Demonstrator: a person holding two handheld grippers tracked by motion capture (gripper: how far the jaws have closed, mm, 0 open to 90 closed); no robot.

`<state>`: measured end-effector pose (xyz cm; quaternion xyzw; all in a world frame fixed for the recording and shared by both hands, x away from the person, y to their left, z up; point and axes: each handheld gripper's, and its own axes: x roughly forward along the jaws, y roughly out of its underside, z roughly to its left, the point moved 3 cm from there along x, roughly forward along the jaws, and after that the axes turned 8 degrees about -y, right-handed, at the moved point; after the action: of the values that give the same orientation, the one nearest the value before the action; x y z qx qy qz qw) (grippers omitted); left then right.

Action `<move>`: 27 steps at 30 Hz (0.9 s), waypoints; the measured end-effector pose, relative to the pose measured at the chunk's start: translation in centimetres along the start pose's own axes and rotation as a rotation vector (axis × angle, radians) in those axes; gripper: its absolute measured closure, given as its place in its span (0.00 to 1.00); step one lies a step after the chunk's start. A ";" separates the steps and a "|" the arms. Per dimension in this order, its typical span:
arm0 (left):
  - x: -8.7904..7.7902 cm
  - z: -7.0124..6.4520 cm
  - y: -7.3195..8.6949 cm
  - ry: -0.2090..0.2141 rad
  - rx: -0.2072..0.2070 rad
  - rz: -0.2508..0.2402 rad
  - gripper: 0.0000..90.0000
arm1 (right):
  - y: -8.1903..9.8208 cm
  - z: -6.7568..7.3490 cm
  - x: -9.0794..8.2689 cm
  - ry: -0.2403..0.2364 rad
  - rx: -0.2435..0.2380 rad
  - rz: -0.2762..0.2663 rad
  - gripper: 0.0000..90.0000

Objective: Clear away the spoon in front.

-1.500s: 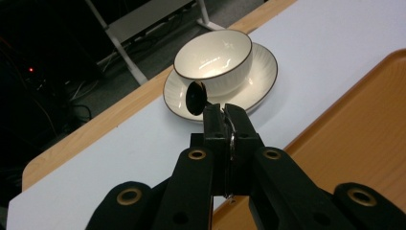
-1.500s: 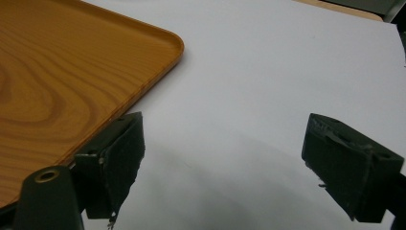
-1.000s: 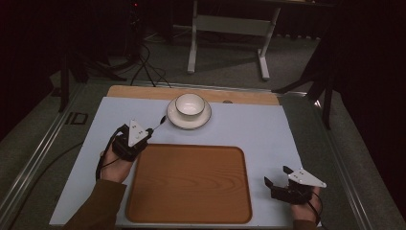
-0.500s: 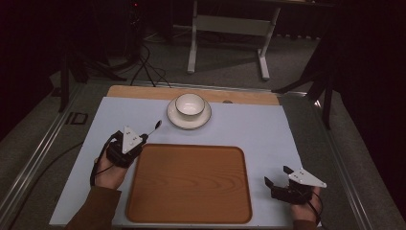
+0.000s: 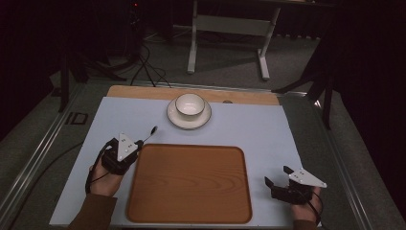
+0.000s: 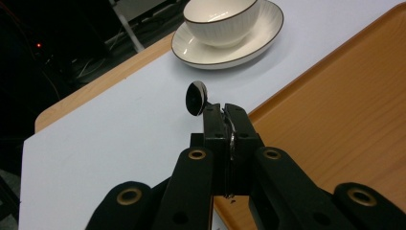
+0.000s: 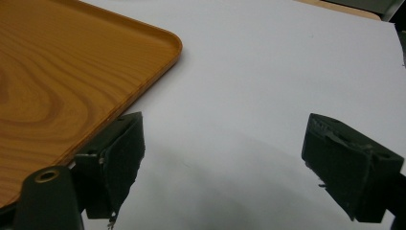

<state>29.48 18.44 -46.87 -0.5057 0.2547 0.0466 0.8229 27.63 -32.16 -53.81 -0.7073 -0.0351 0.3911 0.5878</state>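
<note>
Pinching a spoon (image 5: pixel 149 133), your left tool (image 5: pixel 138 143) aims its long axis toward the frame's upper right; your right tool (image 5: pixel 276 176) gapes.

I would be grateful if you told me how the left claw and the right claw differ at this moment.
The left claw is shut on a spoon; the right claw is open and holds nothing. The left claw sits at the left edge of the wooden tray, pointing toward the bowl on its saucer; the right claw sits off the tray's right near corner, over the white mat. Each is hand-held and carries a grey plate.
</note>
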 end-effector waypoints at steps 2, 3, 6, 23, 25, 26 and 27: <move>-0.1 0.0 0.2 0.000 0.000 0.002 0.99 | 0.0 0.0 0.0 0.001 0.000 0.000 0.16; -0.1 -0.1 0.3 -0.001 -0.003 0.002 0.99 | 0.0 0.0 0.0 0.001 0.000 0.000 0.16; -0.2 -0.2 0.6 -0.001 0.006 0.009 0.99 | 0.0 0.0 0.0 0.001 0.000 0.000 0.16; -1.9 -0.9 1.6 0.005 0.015 0.008 0.99 | 0.0 0.0 0.1 -0.001 0.003 0.001 0.16; -2.1 -1.0 1.6 0.009 0.017 0.003 0.99 | 0.0 0.0 0.1 0.000 0.003 0.002 0.16; -2.3 -1.0 1.6 0.009 0.018 0.002 0.99 | 0.0 0.0 0.1 0.001 0.003 0.002 0.16; -2.4 -1.1 1.6 0.011 0.021 0.001 0.99 | 0.0 0.0 0.1 0.001 0.002 0.003 0.16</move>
<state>26.49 18.68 -47.42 -0.4972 0.2599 0.0417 0.8268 27.73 -32.12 -53.90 -0.7069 -0.0330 0.3916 0.5881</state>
